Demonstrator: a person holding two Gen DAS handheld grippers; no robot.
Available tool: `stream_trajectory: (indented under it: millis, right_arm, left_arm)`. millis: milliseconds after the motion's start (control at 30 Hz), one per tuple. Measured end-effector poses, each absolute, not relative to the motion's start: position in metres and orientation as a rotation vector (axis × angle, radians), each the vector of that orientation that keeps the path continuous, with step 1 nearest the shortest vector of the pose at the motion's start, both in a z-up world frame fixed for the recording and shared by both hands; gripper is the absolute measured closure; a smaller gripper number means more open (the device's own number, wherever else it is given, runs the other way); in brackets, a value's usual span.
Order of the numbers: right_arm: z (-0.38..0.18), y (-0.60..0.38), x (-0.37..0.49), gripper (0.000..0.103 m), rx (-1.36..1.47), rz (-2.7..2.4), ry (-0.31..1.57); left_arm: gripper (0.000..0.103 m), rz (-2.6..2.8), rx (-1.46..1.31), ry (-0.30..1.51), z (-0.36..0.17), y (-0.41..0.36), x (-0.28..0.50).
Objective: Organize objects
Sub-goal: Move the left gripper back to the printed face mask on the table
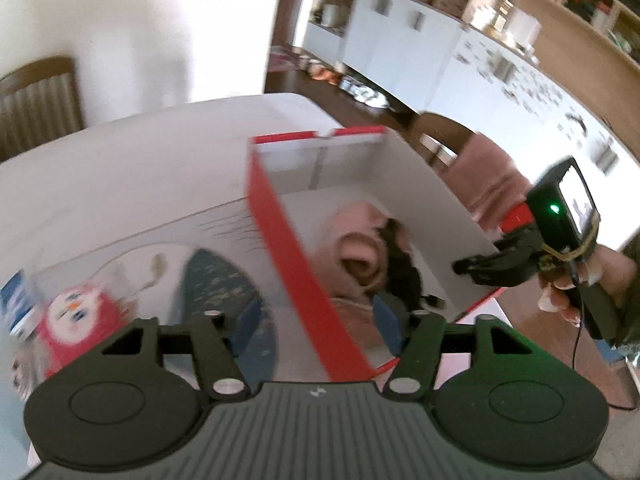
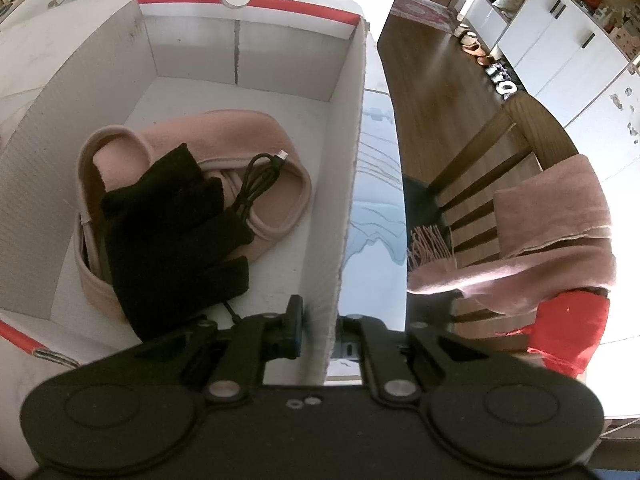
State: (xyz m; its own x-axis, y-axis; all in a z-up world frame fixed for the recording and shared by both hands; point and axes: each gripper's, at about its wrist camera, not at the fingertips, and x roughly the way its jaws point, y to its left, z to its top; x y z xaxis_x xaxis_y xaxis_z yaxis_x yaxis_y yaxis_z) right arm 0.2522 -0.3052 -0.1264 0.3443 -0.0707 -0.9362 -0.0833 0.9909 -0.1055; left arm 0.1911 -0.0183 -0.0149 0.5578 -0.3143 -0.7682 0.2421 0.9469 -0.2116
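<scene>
Right gripper is clamped on the near side wall of the cardboard box, one finger inside and one outside, pinching the white wall edge. Left gripper has its jaws apart with nothing pressed between them; the box's red wall just runs through the gap in its view, which is pretty blurry.

Inside the box, closest to the right gripper, there's a black glove lying on top of a folded pink fabric band, with a coiled black USB cable resting on both. Box floor beyond them is bare white.

Outside the box on the left gripper's side, a dark blue patterned sock and a red snowman sock lie on the white table, just beside the red wall.

From the left view you can also see a hand holding the right gripper at the box's far wall.

Further off, a wooden chair with a pink scarf draped over it stands beside the table, then white cabinets at the back.
</scene>
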Motion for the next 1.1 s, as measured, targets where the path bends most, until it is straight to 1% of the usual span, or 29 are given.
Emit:
stream_trajectory:
  millis: [167, 233, 367, 433, 533, 567, 633, 967, 1100]
  right_arm:
    - [-0.127, -0.305, 0.253, 0.094, -0.145, 0.008, 1.222]
    - [-0.127, -0.305, 0.253, 0.094, -0.146, 0.009, 1.225]
    - [-0.127, -0.302, 0.253, 0.093, -0.161, 0.006, 1.227]
    - [-0.127, -0.301, 0.253, 0.093, -0.170, 0.004, 1.229]
    - [-0.126, -0.301, 0.253, 0.093, -0.173, 0.003, 1.233]
    - [-0.126, -0.301, 0.254, 0.093, -0.173, 0.002, 1.234]
    - [-0.126, -0.299, 0.254, 0.093, -0.177, 0.000, 1.236]
    - [-0.126, -0.297, 0.254, 0.092, -0.188, -0.010, 1.239]
    - [-0.127, -0.296, 0.254, 0.092, -0.189, -0.018, 1.241]
  left_arm:
    - [0.029, -0.206, -0.134, 0.921, -0.016, 0.032, 0.170]
    - [0.023, -0.158, -0.150, 0.910, -0.015, 0.052, 0.160]
    - [0.019, -0.054, -0.169, 0.887, -0.014, 0.091, 0.143]
    - [0.015, -0.011, -0.168, 0.889, -0.017, 0.106, 0.136]
    - [0.014, 0.036, -0.174, 0.902, -0.024, 0.128, 0.127]
    - [0.012, 0.044, -0.182, 0.910, -0.028, 0.135, 0.125]
    - [0.002, 0.062, -0.187, 0.929, -0.037, 0.146, 0.121]
    - [0.002, 0.194, -0.169, 1.044, -0.101, 0.201, 0.109]
    - [0.002, 0.217, -0.129, 1.075, -0.121, 0.211, 0.111]
